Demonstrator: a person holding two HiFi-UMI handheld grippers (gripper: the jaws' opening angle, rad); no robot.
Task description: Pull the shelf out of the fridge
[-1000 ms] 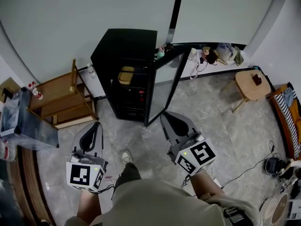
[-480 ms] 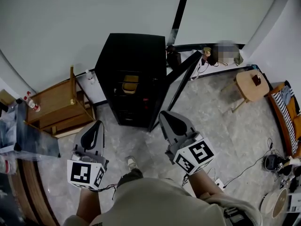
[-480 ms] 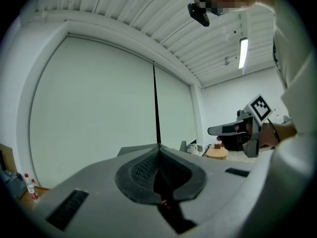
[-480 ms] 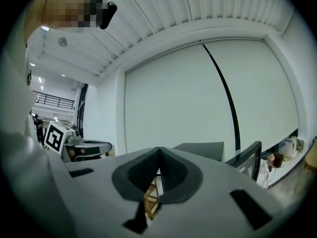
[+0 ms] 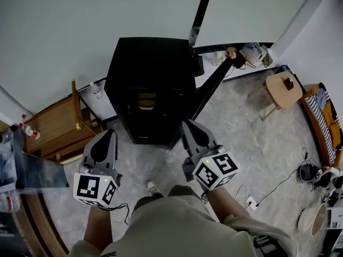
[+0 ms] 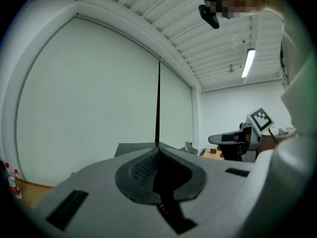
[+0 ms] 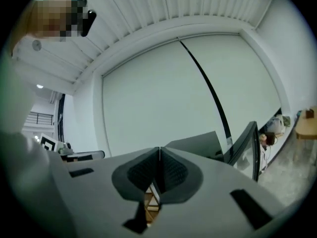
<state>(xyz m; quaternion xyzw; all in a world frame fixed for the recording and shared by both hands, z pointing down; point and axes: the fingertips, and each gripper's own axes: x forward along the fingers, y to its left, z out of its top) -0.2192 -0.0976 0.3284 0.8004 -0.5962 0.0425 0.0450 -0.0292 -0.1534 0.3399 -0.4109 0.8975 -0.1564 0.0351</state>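
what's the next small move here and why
Probably open the jaws of the right gripper and reach toward the shelf in the fridge. The door stands open, yet it and the left gripper hang short of the fridge, jaws shut on nothing.

fridge (image 5: 144, 63): black, top and sides alike
fridge door (image 5: 213, 84): black frame
item inside fridge (image 5: 146, 99): tan-yellow
left gripper (image 5: 110, 135): grey shell, black ribbed pads, cube with black-and-white square markers
right gripper (image 5: 188, 126): same grey, black pads, black-and-white cube
floor (image 5: 257, 143): pale grey, marbled veins
wall (image 5: 80, 25): off-white, one black vertical strip
rack (image 5: 51, 125): warm brown wood, floor's left edge
stool (image 5: 281, 87): light wood
shorts (image 5: 182, 224): khaki
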